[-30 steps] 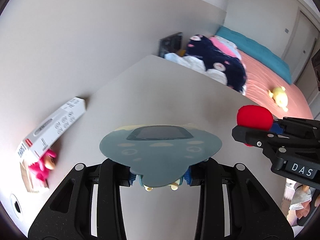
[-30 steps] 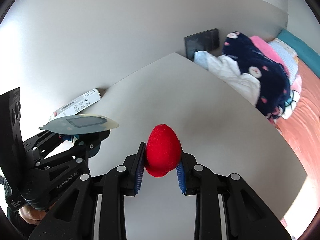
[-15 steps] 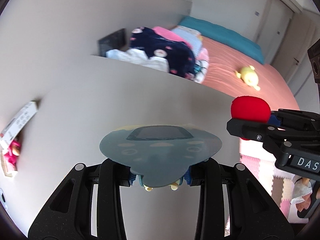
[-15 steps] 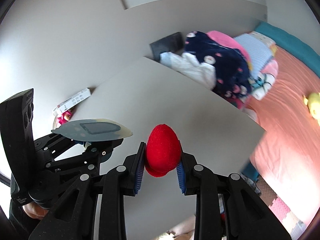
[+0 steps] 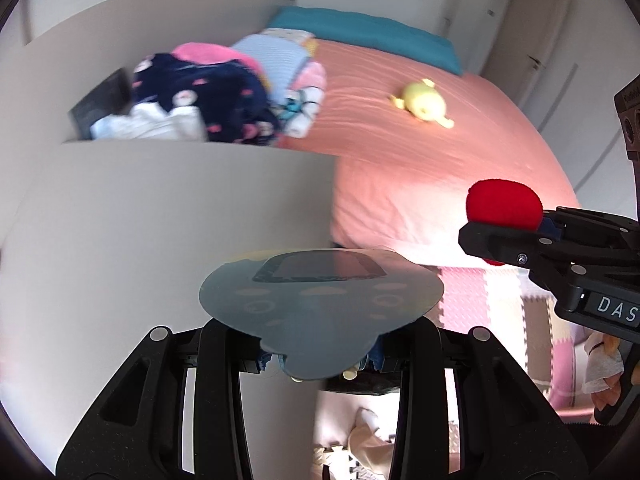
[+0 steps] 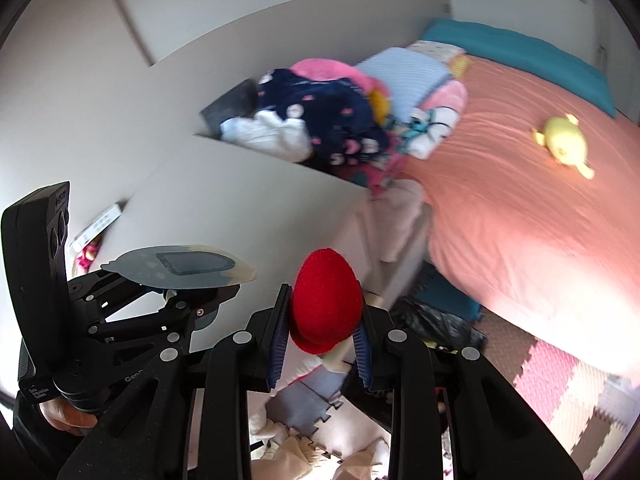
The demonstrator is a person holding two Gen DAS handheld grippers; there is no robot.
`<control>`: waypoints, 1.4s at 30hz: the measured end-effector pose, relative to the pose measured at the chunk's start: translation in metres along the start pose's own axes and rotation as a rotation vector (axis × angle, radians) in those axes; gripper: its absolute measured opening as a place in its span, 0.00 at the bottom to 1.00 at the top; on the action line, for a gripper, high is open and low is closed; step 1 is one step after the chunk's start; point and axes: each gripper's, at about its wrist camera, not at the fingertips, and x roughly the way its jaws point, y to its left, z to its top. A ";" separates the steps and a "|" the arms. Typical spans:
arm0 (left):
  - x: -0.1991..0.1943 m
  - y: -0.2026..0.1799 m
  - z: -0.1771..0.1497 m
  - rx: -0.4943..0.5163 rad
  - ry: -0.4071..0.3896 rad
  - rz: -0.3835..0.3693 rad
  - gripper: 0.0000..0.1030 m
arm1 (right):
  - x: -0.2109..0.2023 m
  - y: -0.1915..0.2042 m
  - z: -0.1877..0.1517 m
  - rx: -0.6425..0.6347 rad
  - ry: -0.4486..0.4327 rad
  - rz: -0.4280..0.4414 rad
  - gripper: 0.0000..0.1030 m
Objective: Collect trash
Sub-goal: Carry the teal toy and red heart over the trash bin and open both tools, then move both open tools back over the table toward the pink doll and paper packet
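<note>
- Slippage was the main risk as I judged it: the left claw (image 5: 320,360) pinched only the narrow lower tab of the flat blue-grey card (image 5: 320,300), so most of the card stood out unsupported past the fingertips and could twist or slide free in a quick swing.
- Red plush piece (image 6: 326,300) sat squeezed between the pads of the right claw (image 6: 322,344), bulging well above them; being soft, it could have worked upward and popped out.
- Both claws hung close side by side over the edge of the white table (image 5: 160,220) and the foam floor mats (image 6: 560,380), so a dropped item would likely have fallen to the floor, and the two tools could have knocked together.
- Card lay nearly flat, broad face up, long axis running left to right across the claw, wide end pointing away from the camera.
- Plush stood upright, long axis along the fingers, rounded tip pointing forward.
</note>
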 end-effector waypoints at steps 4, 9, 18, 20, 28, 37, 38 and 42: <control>0.012 -0.034 0.006 0.069 0.021 -0.036 0.34 | -0.012 -0.032 -0.011 0.056 -0.006 -0.026 0.29; 0.037 -0.068 0.006 0.128 0.090 -0.080 0.34 | -0.014 -0.069 -0.027 0.130 0.019 -0.051 0.29; 0.086 -0.102 -0.015 0.157 0.285 -0.040 0.94 | -0.009 -0.119 -0.042 0.271 0.066 -0.111 0.71; 0.086 -0.105 -0.016 0.156 0.290 -0.043 0.94 | -0.012 -0.123 -0.044 0.278 0.059 -0.113 0.72; 0.085 -0.103 -0.015 0.141 0.273 -0.038 0.94 | -0.018 -0.129 -0.049 0.283 0.044 -0.096 0.72; 0.074 -0.095 -0.017 0.110 0.253 -0.042 0.94 | -0.019 -0.115 -0.047 0.248 0.043 -0.063 0.72; 0.073 -0.093 -0.018 0.108 0.250 -0.041 0.94 | -0.019 -0.113 -0.047 0.245 0.042 -0.061 0.72; 0.065 -0.085 -0.019 0.095 0.236 -0.035 0.94 | -0.018 -0.100 -0.044 0.225 0.042 -0.044 0.72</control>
